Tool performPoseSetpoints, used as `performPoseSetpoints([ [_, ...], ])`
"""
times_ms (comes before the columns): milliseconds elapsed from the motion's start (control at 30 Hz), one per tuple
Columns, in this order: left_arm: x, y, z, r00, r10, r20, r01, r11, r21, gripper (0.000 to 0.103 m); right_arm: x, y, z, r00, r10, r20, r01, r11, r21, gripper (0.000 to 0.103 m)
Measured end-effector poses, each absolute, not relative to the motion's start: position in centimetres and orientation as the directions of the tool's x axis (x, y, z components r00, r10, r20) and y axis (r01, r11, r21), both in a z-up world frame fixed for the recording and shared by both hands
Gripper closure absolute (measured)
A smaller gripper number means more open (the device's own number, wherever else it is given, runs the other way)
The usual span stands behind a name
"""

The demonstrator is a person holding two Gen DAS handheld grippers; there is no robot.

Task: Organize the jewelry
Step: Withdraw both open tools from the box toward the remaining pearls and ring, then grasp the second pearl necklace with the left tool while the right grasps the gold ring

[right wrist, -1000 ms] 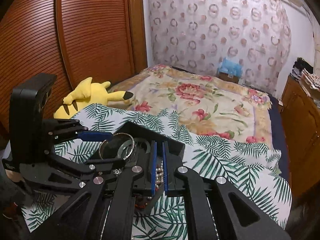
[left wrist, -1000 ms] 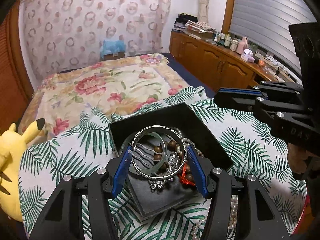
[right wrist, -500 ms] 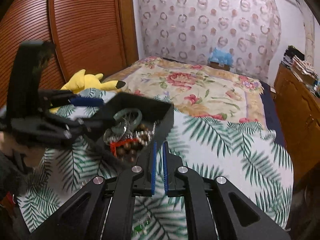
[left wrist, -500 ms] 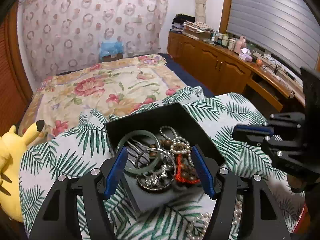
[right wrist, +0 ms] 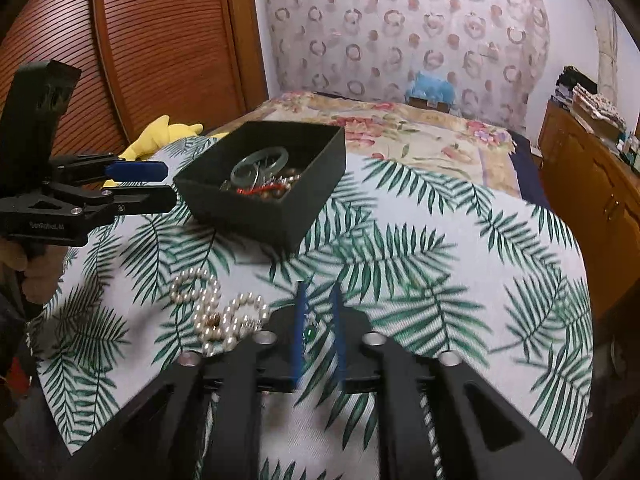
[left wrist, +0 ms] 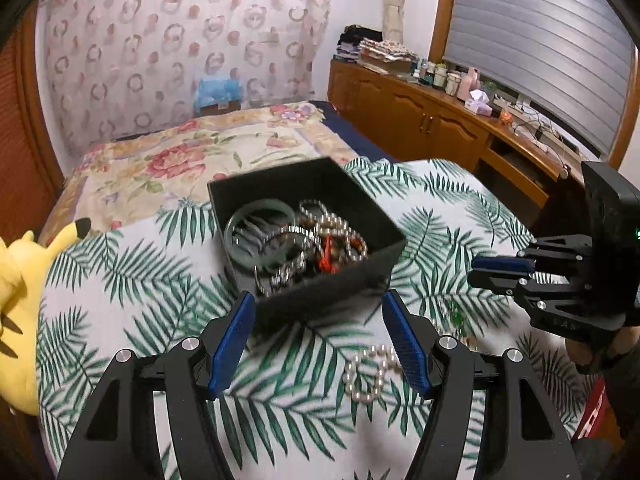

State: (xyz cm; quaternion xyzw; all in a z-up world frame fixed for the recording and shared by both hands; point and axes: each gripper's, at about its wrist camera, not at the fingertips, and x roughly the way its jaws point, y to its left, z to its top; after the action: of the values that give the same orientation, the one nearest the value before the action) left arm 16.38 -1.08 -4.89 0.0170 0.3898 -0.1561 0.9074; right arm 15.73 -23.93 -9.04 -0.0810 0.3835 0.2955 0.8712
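A black box [left wrist: 352, 280] [right wrist: 256, 216] on the leaf-print cloth holds a green bangle [left wrist: 260, 228], silver bracelets and bead strings. A pearl necklace [left wrist: 368, 376] [right wrist: 216, 312] lies on the cloth in front of the box. A small green-stone piece [right wrist: 309, 333] lies on the cloth near it. My left gripper [left wrist: 320, 336] is open and empty, just short of the box. My right gripper [right wrist: 318, 332] is slightly open, its fingers on either side of the green-stone piece, low over the cloth.
A yellow plush toy [left wrist: 16, 304] lies at the cloth's left edge. A flowered bed [left wrist: 200, 152] stretches behind the box. Wooden cabinets [left wrist: 420, 120] with clutter on top run along the right wall. A wooden slatted door [right wrist: 140, 40] stands at the left.
My left gripper let the silver bangle fall into the box and pulled back. My right gripper moved back and down to the cloth and opened a little.
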Motion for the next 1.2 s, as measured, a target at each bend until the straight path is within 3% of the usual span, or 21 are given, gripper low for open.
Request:
performPoseSetpoints([
  [733,15.9,-1.7,-8.9,0.559,-0.272,-0.783,0.304,0.946,-0.112,0.040,11.9,-22.2,-11.4,0.450,0.447,-0.774,-0.633,0.770,0.077,0.079],
  [867,15.9,-2.0,-9.1,0.547,-0.281,-0.789,0.320,0.941,-0.113,0.051,11.6,-21.8,-11.7,0.452,0.429,-0.782,-0.642,0.765,0.048,0.079],
  [1000,15.9,-2.6,-9.2,0.537,-0.289,-0.793,0.341,0.934,-0.109,0.054,11.3,-21.4,-12.1,0.460,0.398,-0.794,-0.649,0.761,0.005,0.079],
  [1067,16.0,-2.9,-9.4,0.529,-0.292,-0.797,0.353,0.930,-0.107,0.063,11.2,-21.4,-12.2,0.467,0.392,-0.793,-0.651,0.759,-0.008,0.079],
  [1200,16.0,-3.4,-9.7,0.519,-0.296,-0.802,0.371,0.923,-0.100,0.070,11.1,-21.5,-12.2,0.473,0.388,-0.791,-0.651,0.759,-0.016,0.080],
])
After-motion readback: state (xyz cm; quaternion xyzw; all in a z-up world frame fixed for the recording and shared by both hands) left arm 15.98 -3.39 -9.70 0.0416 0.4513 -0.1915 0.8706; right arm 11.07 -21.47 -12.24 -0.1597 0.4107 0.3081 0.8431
